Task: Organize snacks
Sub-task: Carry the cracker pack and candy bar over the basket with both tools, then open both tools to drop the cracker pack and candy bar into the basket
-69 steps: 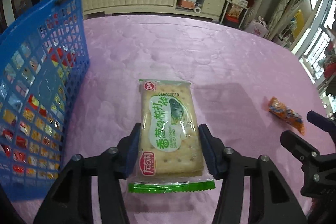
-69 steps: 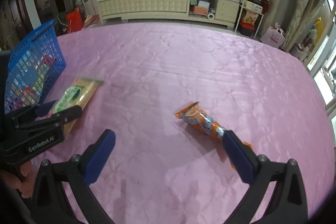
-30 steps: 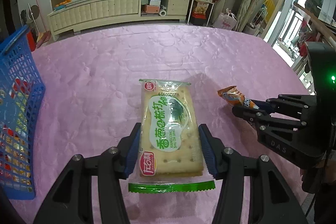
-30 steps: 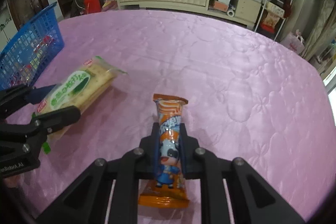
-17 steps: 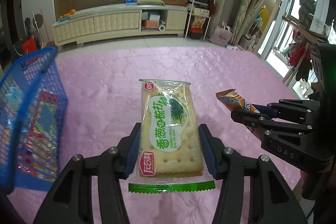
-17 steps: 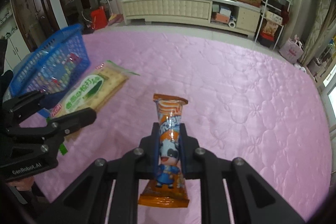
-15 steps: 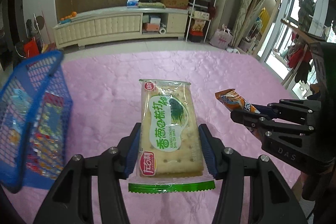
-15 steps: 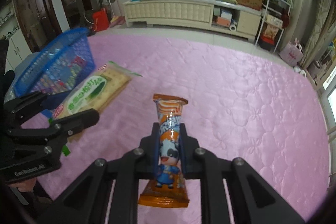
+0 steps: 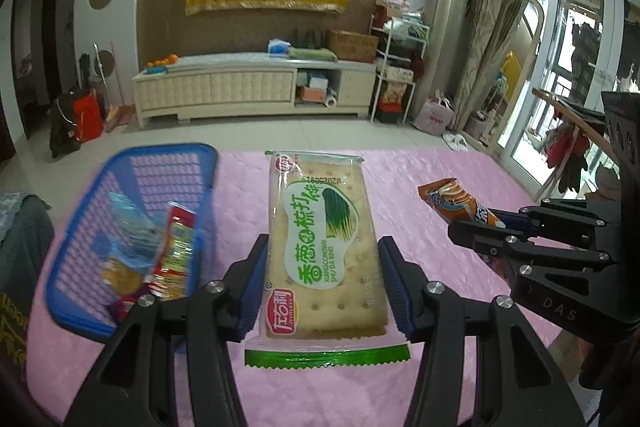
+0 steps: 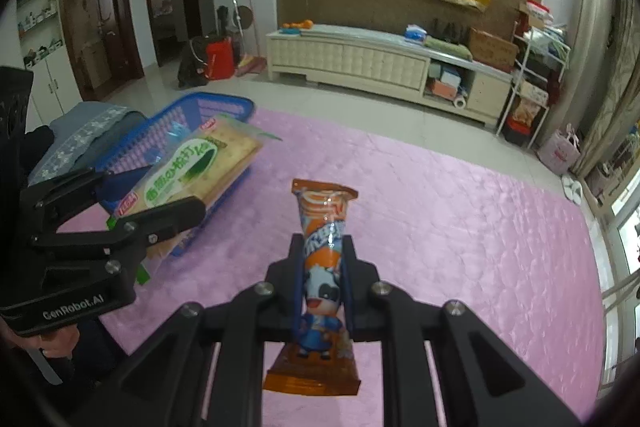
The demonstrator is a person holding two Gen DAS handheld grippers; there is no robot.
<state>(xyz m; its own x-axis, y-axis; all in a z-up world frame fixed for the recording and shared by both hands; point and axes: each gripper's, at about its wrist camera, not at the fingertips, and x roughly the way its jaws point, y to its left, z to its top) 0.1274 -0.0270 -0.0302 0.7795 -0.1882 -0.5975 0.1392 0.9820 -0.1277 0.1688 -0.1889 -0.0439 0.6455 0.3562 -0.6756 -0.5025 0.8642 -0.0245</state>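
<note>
Sitting at the far left on the pink quilted worktop (image 9: 420, 387), the blue plastic mesh basket (image 9: 132, 227) already holds several bright wrappers, blurred here. Just right of it and raised clear of the cloth, the left tongs (image 9: 322, 283) pinch a flat clear-wrapped pack of pale crackers with a green label (image 9: 324, 247) across its width, blue pads (image 9: 256, 283) pressing both long edges near the green crimped end. That pack looks light but brittle: crackers inside would likely crack under a hard squeeze, so the edge-to-edge hold at the stiff lower half seems sound, while the film may be slippery. Further right, the right tongs (image 10: 322, 283) are pressed nearly together on a slim orange foil snack tube with a cartoon cow (image 10: 320, 279), gripped around its lower middle, also off the worktop. It appears light and soft, likely to crumple rather than break; the glossy wrapper could slide, so a hold on the filled body beats the flat sealed ends. Both snacks seem bound for the basket.
</note>
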